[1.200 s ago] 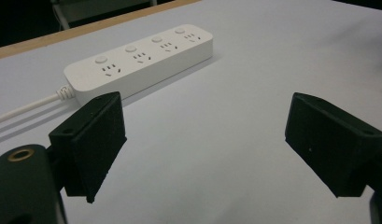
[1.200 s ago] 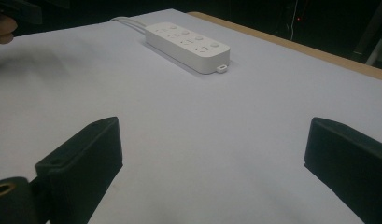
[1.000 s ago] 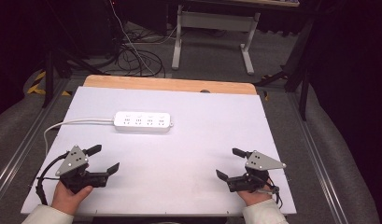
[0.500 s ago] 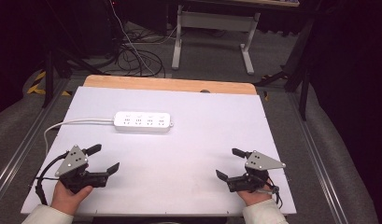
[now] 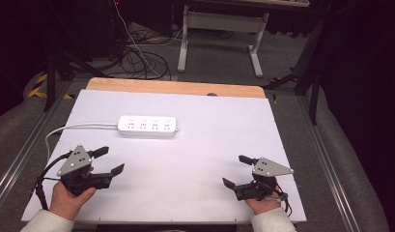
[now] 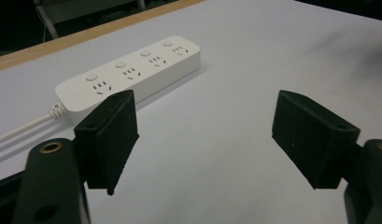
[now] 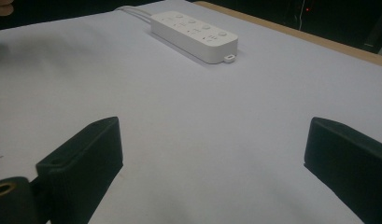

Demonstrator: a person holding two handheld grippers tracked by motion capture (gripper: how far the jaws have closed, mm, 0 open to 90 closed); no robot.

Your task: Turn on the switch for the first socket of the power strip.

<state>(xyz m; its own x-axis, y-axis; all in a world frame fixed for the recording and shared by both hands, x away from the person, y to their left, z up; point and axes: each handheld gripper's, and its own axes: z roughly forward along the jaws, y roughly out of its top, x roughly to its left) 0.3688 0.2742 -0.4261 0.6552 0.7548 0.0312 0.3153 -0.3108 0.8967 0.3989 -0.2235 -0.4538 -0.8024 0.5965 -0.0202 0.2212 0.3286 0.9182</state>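
Note:
A white power strip (image 5: 148, 125) with several sockets lies on the white table top (image 5: 209, 135), left of centre toward the far side; its white cord (image 5: 74, 128) runs off to the left. My left gripper (image 5: 108, 160) rests near the front left corner, open, nothing between its black jaws. In the left gripper view the power strip (image 6: 132, 74) lies just beyond the open jaws. My right gripper (image 5: 237, 170) sits near the front right, open and empty. The right gripper view has the power strip (image 7: 194, 35) far off across bare table.
A wooden edge (image 5: 176, 88) borders the table's far side. Beyond it are a white desk frame (image 5: 219, 34) and tangled cables (image 5: 142, 58) on the floor. Metal rails (image 5: 325, 159) run along both table sides.

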